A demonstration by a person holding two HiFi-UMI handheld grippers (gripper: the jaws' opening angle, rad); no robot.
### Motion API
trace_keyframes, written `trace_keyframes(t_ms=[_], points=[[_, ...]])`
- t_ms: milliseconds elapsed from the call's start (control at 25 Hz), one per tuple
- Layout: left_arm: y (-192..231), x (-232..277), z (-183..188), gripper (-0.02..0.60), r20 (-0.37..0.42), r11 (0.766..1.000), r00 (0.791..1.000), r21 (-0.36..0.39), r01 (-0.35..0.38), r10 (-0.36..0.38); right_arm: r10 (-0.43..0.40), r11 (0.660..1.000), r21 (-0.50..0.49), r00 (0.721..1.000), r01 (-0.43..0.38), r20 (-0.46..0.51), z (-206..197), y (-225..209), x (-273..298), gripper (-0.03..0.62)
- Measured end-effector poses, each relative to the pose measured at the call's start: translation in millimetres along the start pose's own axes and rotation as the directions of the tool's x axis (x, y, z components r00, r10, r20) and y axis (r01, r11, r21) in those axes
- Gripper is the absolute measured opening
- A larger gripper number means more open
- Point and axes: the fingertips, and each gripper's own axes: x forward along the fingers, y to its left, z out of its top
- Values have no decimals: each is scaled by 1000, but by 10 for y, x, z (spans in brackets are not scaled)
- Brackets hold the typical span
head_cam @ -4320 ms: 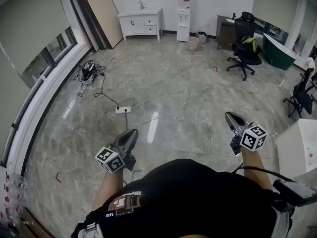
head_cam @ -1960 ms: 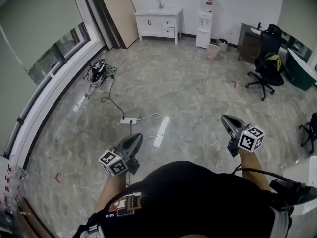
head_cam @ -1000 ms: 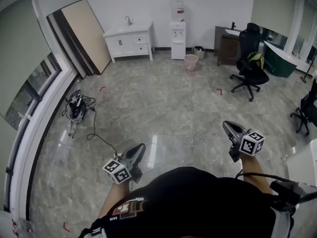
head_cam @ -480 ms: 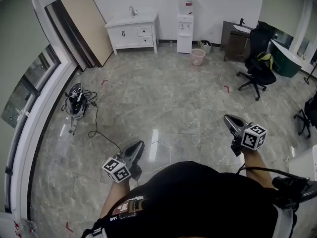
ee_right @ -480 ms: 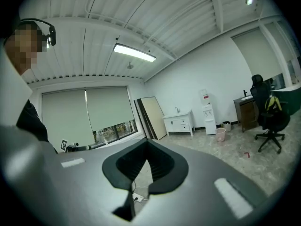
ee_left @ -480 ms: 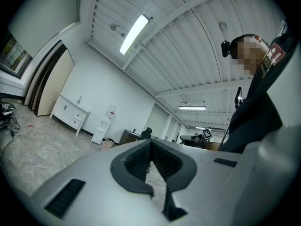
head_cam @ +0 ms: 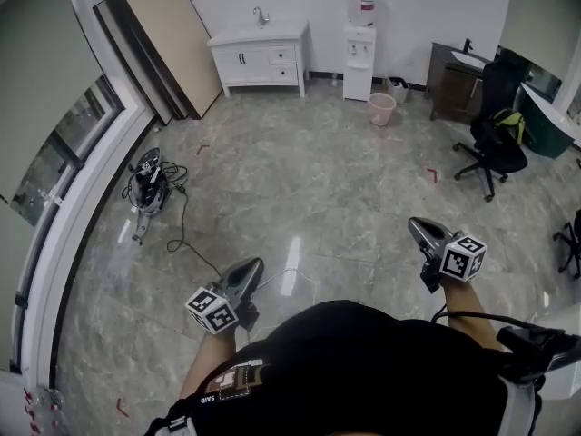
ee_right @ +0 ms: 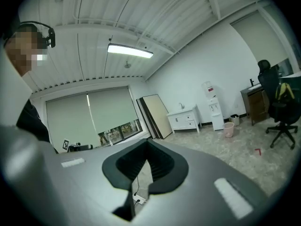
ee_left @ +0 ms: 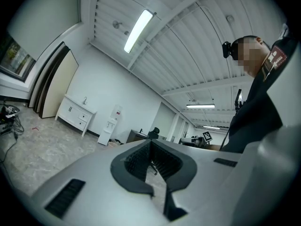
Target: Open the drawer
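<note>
While you stand well out on the marble floor (head_cam: 327,180), the drawer (head_cam: 284,55) you are after is far off. It sits in the right half of the white vanity cabinet (head_cam: 243,60), which stands against the far wall at the floor's far edge, between the leaning board (head_cam: 172,39) and the water dispenser (head_cam: 359,34). There look to be two drawers there, one above the other, both flush and closed. From this range I cannot make out their handles.

Your left gripper (head_cam: 249,269) is held low in front of your body, pointing roughly level toward that wall. Its jaws are drawn fully together with nothing between them. Your right gripper (head_cam: 418,229) is carried the same way on the other side, jaws likewise closed and empty. That suits a carry rather than a reach — nothing is within range of either tool, so there is no reason to hold them apart.

The task has barely begun, since the whole crossing lies ahead of you. The straight line to the cabinet looks free. The tangle of cables (head_cam: 150,184) lies near the window-side edge, a loose white cord (head_cam: 300,280) lies just ahead of you, and the office chair (head_cam: 495,148) is off to the right. Judge your path to pass between them, and expect to part one gripper's jaws only once a handle is close.
</note>
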Motion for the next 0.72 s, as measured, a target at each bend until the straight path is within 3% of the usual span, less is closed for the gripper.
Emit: trace_keyframes(t_ms=[200,320,440,600,720], points=[[67,753,89,0,54,997,996,-9,-74,74,52,999,-3,999,-52,-3,451,-840,227,0],[37,1246,142,0,70,996,994,6,-90,89,98,994,-54,995,-99,-14,779,-1226,328,1],[31,1811,198,0,113,997,990,-25,-77,79,114,992,-46,993,-114,-5,1009,-1675,385,1],[-122,2436,89,0,45,999,998,19,-41,41,110,994,-10,994,-110,-8,1082,-2174,403,0],[-15,2582,55,0,17,998,998,19,-53,53,103,995,14,995,-103,-4,1067,-2394,451,2]])
